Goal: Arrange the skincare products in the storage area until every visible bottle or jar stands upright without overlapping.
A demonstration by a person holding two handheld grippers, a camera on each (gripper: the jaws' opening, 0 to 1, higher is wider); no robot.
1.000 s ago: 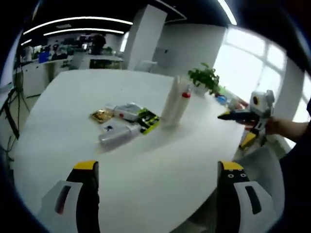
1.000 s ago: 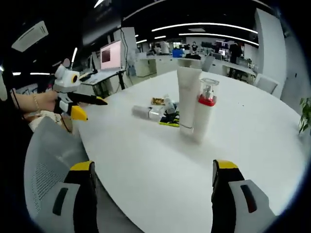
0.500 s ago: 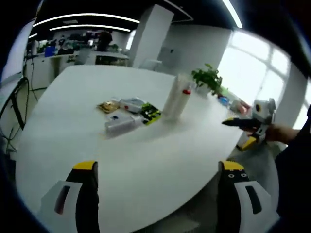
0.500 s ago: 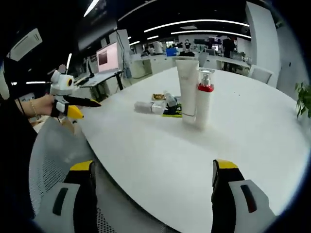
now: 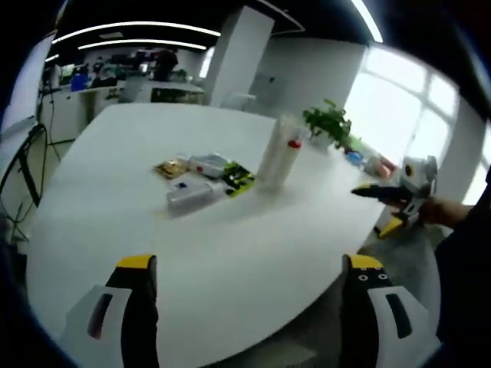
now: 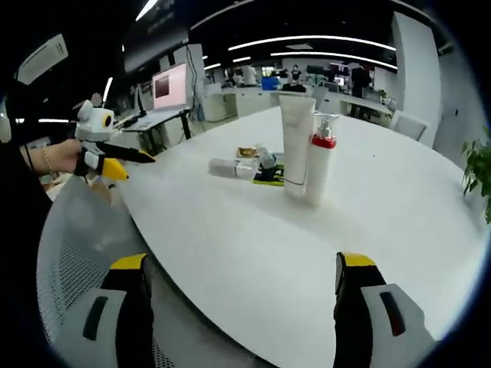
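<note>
A tall white tube [image 6: 296, 146] and a pump bottle with a red collar [image 6: 320, 170] stand upright side by side on the round white table [image 6: 253, 253]; the tube [image 5: 272, 158] and the bottle [image 5: 289, 159] also show in the left gripper view. Beside them several items lie flat: a clear bottle [image 5: 190, 196], a small white jar [image 5: 207, 165], a black-and-green packet [image 5: 238, 178] and a gold packet [image 5: 170, 168]. My left gripper [image 5: 249, 272] is open, well short of them. My right gripper [image 6: 239, 270] is open too, with nothing between its jaws.
A potted plant [image 5: 328, 124] stands at the table's far edge. A mesh chair back [image 6: 80, 253] sits by the table's rim. The right gripper [image 5: 395, 195] enters the left gripper view, and the left gripper [image 6: 103, 146] the right gripper view. Desks and a monitor [image 6: 173, 87] lie beyond.
Both views have shifted a little with the hands; the left one pulled back from the table over the last second. The products have not moved.
</note>
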